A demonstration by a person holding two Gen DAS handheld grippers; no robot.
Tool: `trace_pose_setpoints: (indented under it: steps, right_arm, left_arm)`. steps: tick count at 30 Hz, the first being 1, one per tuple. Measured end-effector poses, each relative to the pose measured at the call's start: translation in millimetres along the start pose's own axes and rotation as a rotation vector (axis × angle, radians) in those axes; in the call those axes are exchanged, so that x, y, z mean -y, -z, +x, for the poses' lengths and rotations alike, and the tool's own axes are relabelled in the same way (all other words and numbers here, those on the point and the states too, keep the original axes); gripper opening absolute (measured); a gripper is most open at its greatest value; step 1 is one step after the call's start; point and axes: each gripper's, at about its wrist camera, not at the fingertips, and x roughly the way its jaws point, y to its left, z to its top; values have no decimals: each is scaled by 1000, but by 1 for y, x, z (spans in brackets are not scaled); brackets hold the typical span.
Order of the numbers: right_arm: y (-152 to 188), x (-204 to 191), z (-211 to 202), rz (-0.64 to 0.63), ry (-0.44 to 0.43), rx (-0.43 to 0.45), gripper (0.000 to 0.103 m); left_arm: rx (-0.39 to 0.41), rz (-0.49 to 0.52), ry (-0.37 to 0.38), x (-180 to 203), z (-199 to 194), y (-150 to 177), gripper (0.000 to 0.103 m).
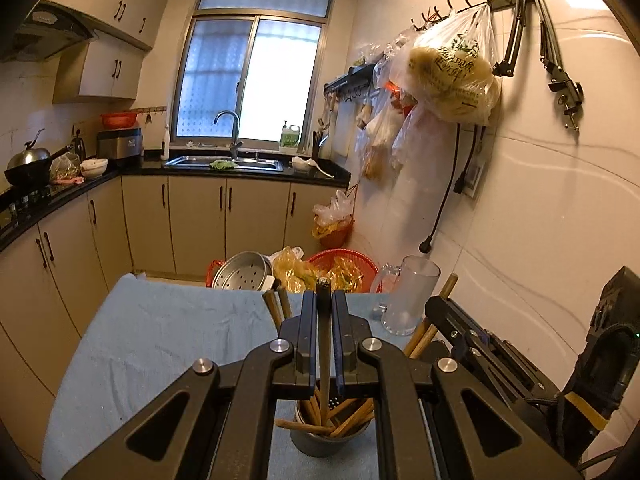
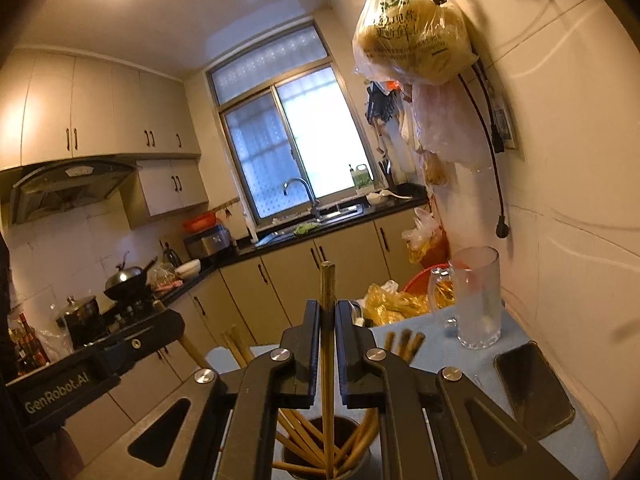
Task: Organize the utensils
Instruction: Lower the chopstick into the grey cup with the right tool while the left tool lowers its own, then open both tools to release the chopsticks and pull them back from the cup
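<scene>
A grey metal utensil holder (image 1: 332, 440) stands on the blue-clothed table, holding several wooden chopsticks (image 1: 352, 416). My left gripper (image 1: 323, 300) is shut on a dark-handled utensil (image 1: 323, 344) whose lower end reaches into the holder. My right gripper (image 2: 328, 308) is shut on a wooden chopstick (image 2: 328, 340), upright, its lower end inside the same holder (image 2: 320, 460) among other chopsticks (image 2: 300, 440). The right gripper also shows at the right in the left wrist view (image 1: 480, 344), and the left gripper at the left in the right wrist view (image 2: 100, 360).
A clear glass mug (image 1: 408, 296) stands at the table's far right by the wall; it also shows in the right wrist view (image 2: 478, 300). A black phone (image 2: 534, 388) lies near it. A steamer pot (image 1: 240, 274) and red baskets (image 1: 344, 268) sit beyond the table.
</scene>
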Motion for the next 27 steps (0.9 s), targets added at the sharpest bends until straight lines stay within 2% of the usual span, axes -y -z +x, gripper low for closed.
trace_pose_setpoints:
  steps: [11, 13, 15, 17, 19, 21, 23, 25, 27]
  right_arm:
    - [8, 17, 16, 64, -19, -116, 12]
    - [5, 20, 14, 78, -28, -122, 13]
    - [0, 23, 6, 95, -40, -115, 19]
    - [-8, 25, -8, 109, -56, -103, 20]
    - [-13, 22, -23, 120, -65, -97, 22]
    - [-17, 21, -43, 126, -83, -98, 25]
    - [-16, 20, -66, 123, -82, -105, 31]
    - [-13, 17, -86, 113, -88, -125, 48]
    - [-7, 13, -108, 99, -84, -146, 58]
  left_arm:
    - [-90, -38, -15, -12, 9, 12, 8]
    - [-92, -44, -13, -15, 4, 12, 11]
    - [-94, -52, -9, -17, -3, 9, 17]
    - [-77, -61, 1, -18, -16, 5, 38]
    - [-59, -56, -17, -17, -31, 2, 46]
    - [-43, -49, -33, -17, -50, 1, 47]
    - [-43, -49, -52, -18, -75, 5, 56]
    - [-41, -42, -84, -18, -101, 15, 63]
    - [-44, -34, -115, -19, -122, 27, 64]
